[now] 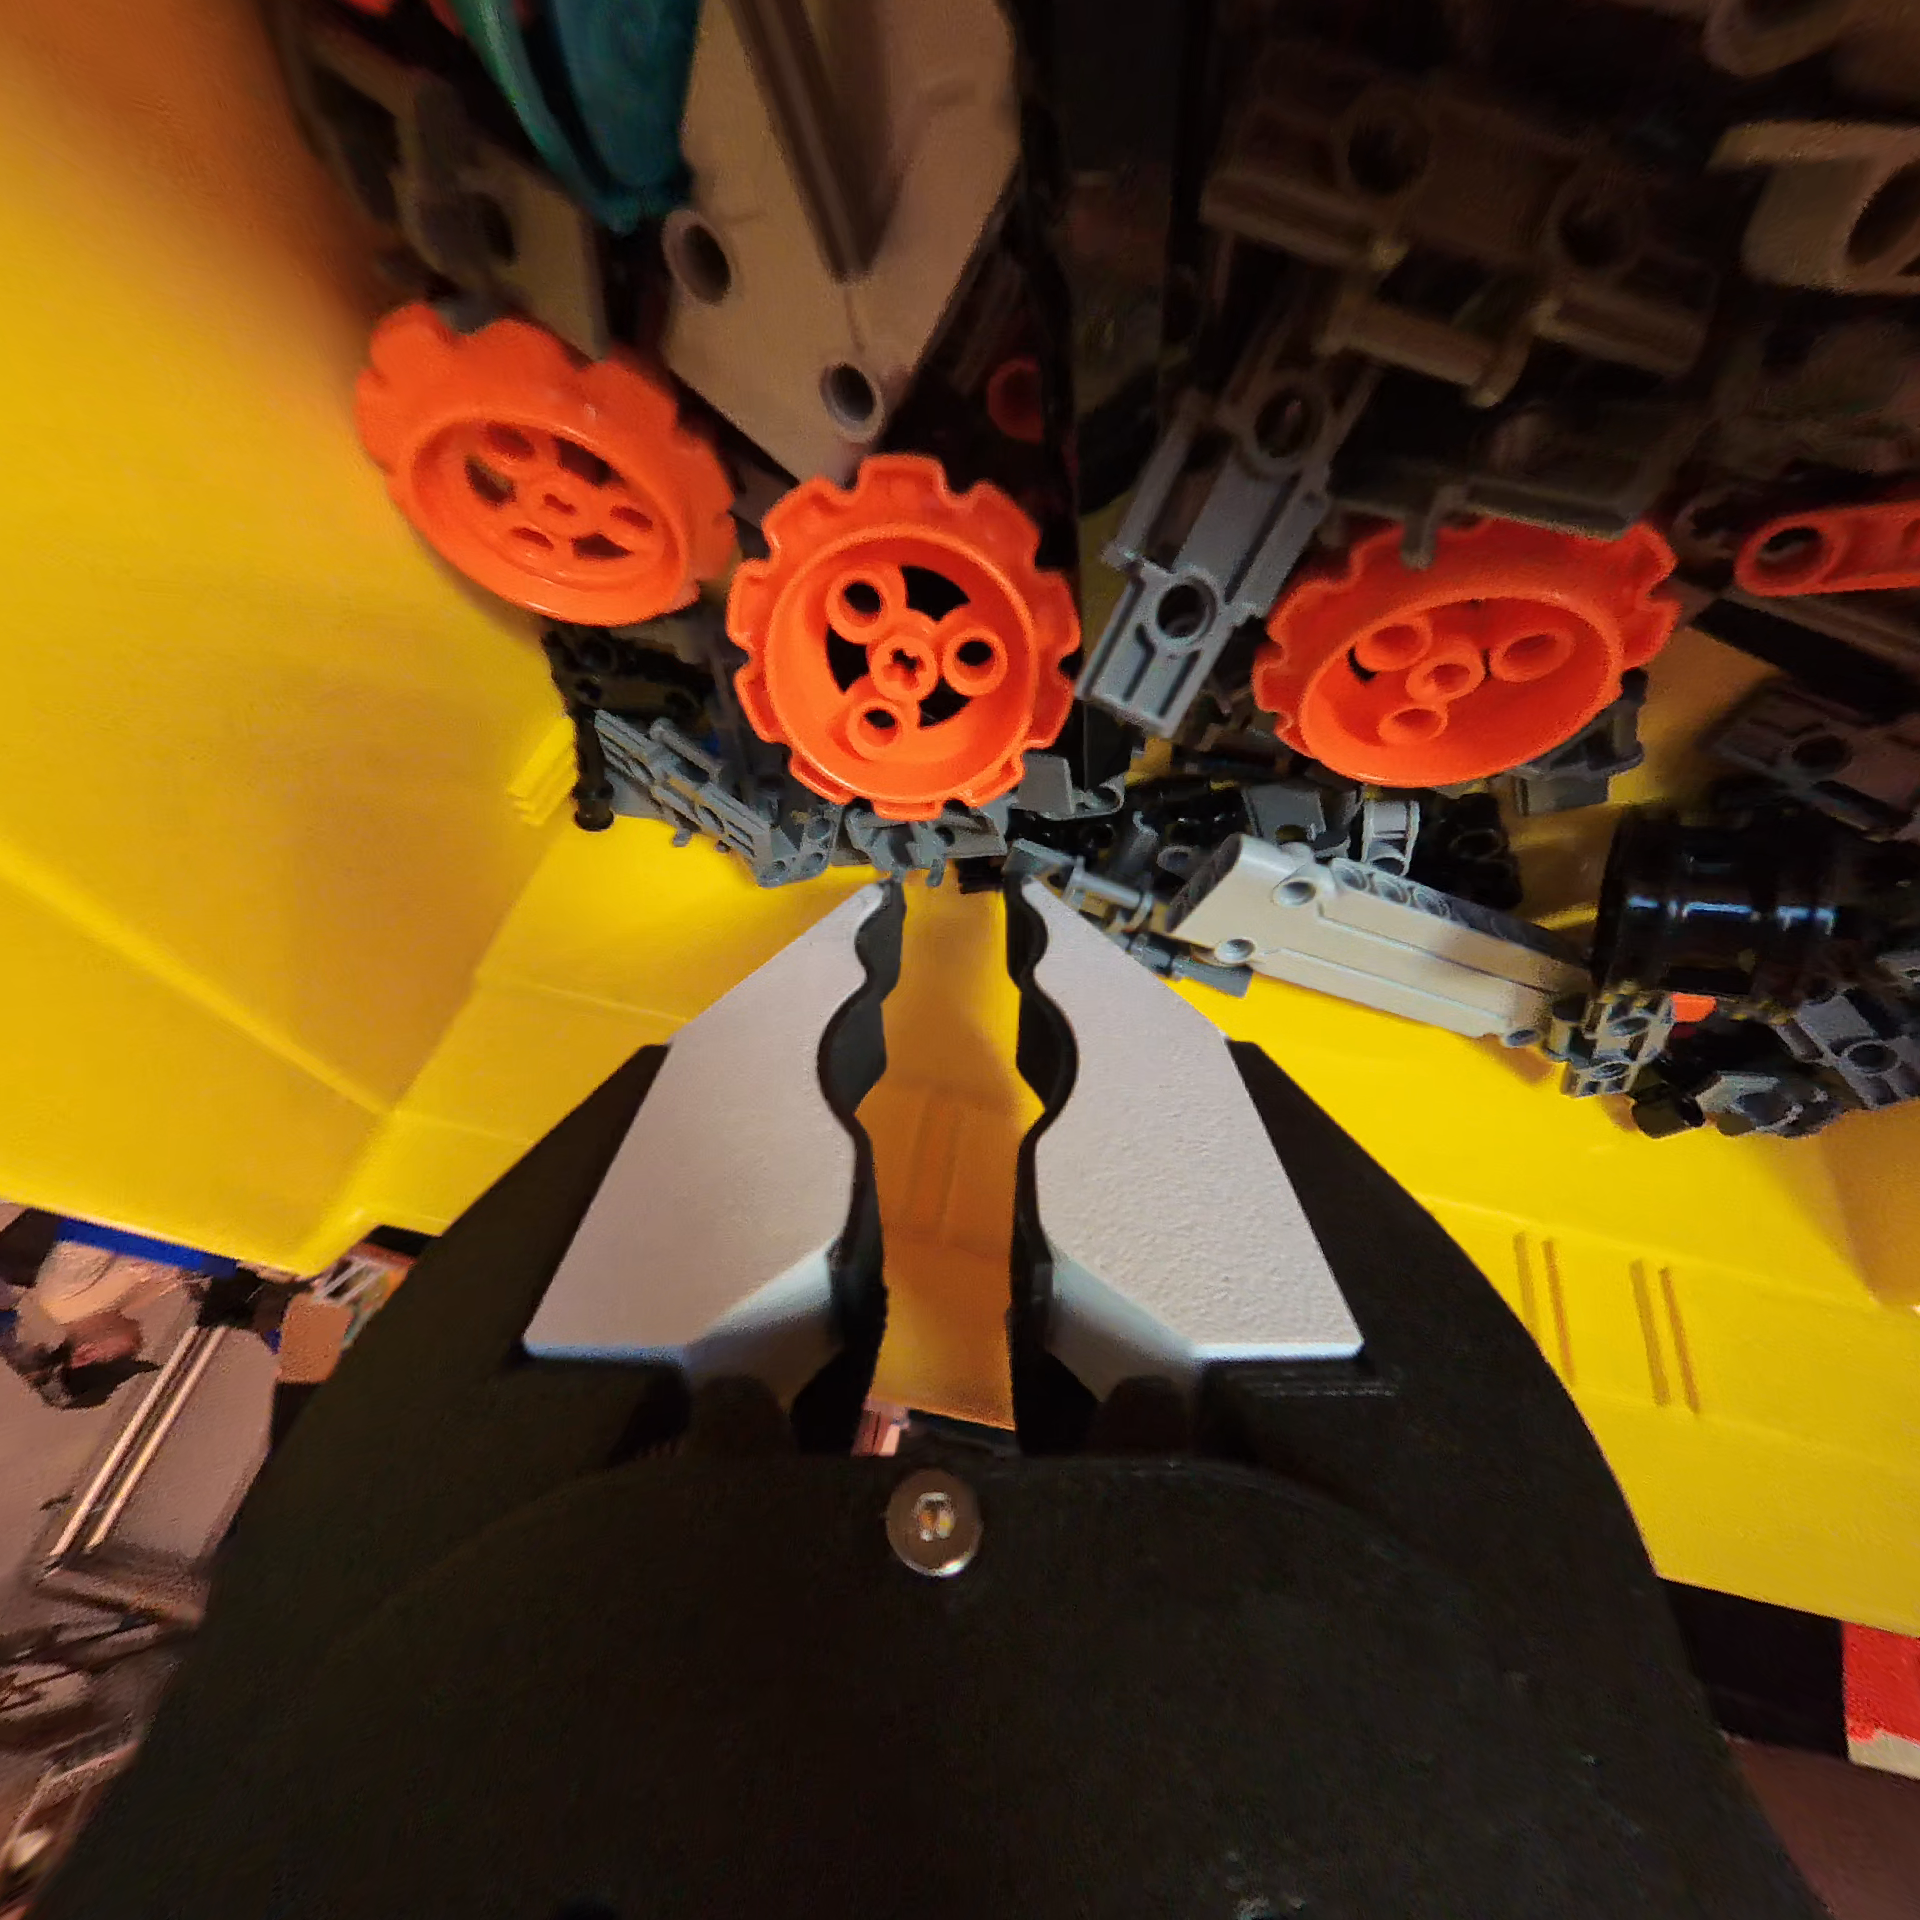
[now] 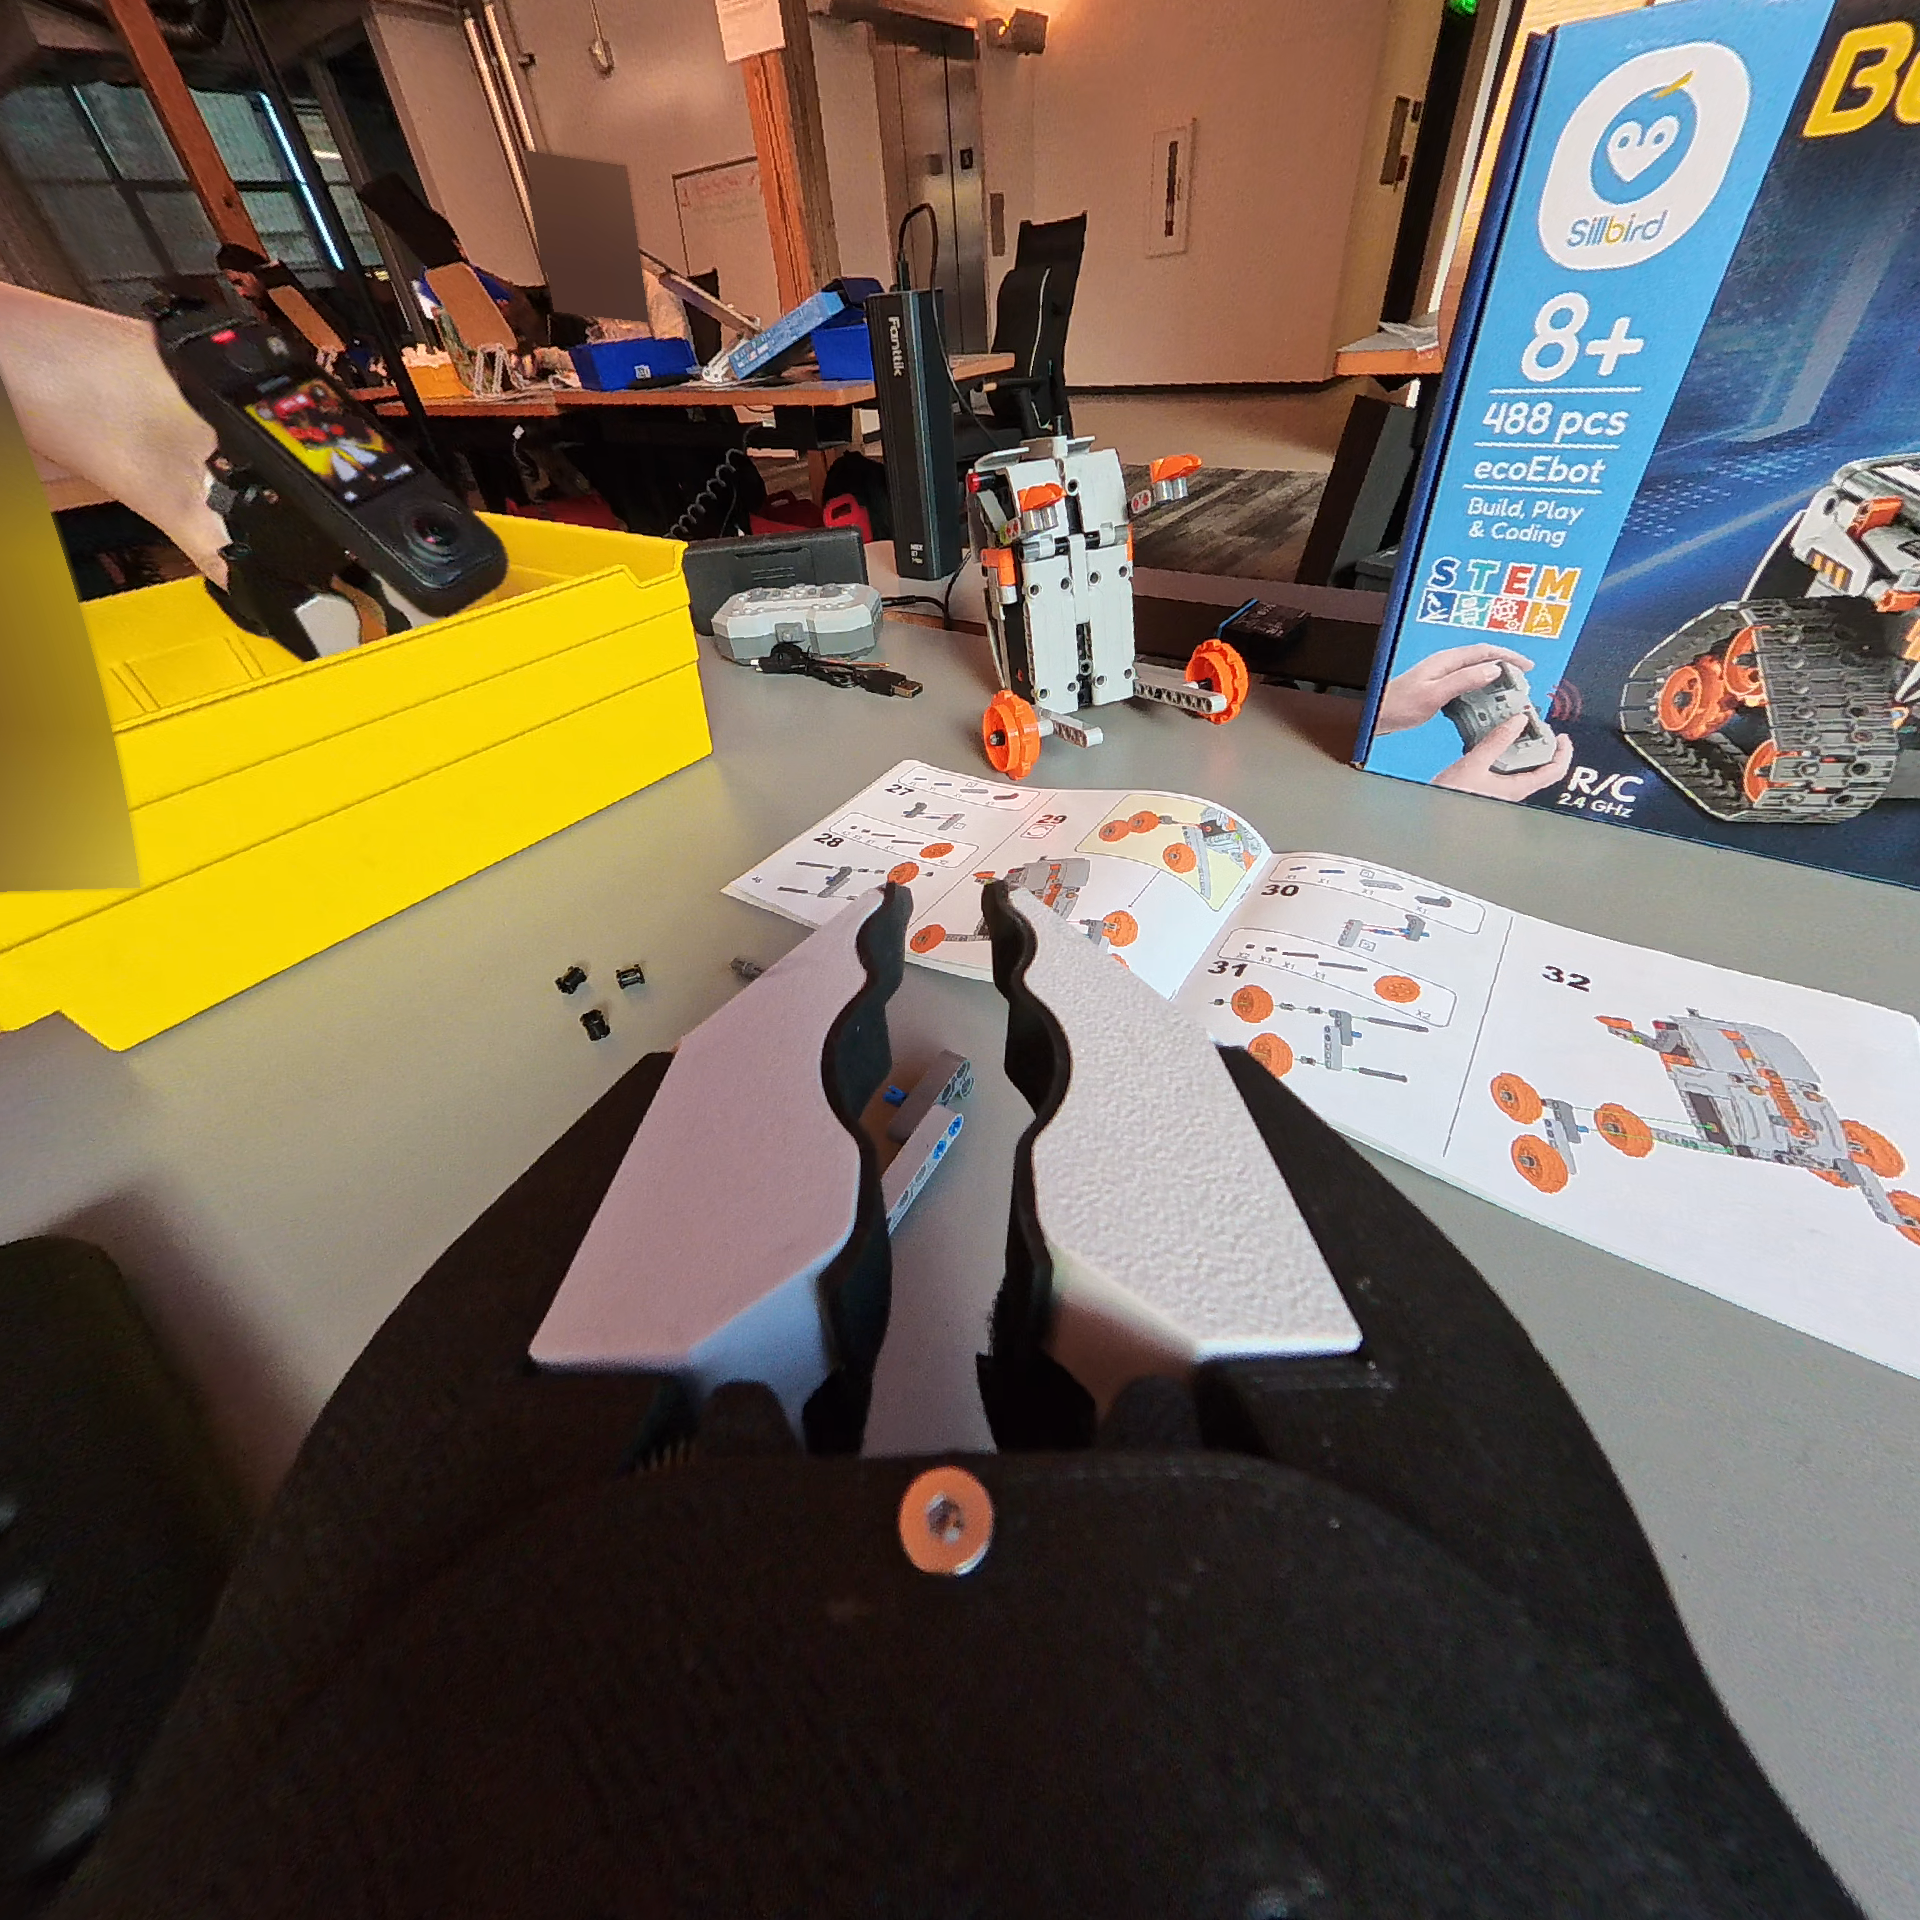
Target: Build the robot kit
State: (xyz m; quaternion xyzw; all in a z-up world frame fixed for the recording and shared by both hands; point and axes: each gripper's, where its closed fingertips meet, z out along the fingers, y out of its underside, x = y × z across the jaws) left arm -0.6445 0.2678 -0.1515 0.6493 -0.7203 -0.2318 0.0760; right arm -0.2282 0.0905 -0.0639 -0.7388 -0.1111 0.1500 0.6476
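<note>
The left gripper [image 1: 951, 883] reaches down into a yellow tray [image 1: 260, 831], its fingers parted with a narrow gap and nothing between them; the tips hover just short of a heap of loose building pieces [image 1: 1195, 862]. At twelve o'clock from the tips sits an orange toothed wheel [image 1: 902, 636], with a second orange wheel [image 1: 540, 468] at about ten o'clock and a third orange wheel [image 1: 1455, 655] at two o'clock. A long light-grey beam [image 1: 1382, 935] lies at three o'clock from the tips, next to a black cylindrical piece [image 1: 1745, 914]. Grey and dark parts crowd the tray above the wheels.

The right gripper [image 2: 945, 894] hangs above a grey table [image 2: 416, 1122], its fingers likewise a little apart and gripping nothing. Seen through the gap, a small grey beam assembly with blue pins [image 2: 930, 1112] lies on the table beneath. Three small black connectors [image 2: 597, 997] rest at nine o'clock from the tips. An open instruction booklet [image 2: 1351, 987] spreads from twelve to three o'clock. Farther off at twelve o'clock a part-built white and orange model [image 2: 1081, 613] stands upright, with a grey remote controller [image 2: 800, 618] at eleven o'clock. A blue product box [image 2: 1621, 416] stands at two o'clock. In this view the yellow tray is at ten o'clock, with the other gripper held in a hand [image 2: 125, 457] dipping into it.
</note>
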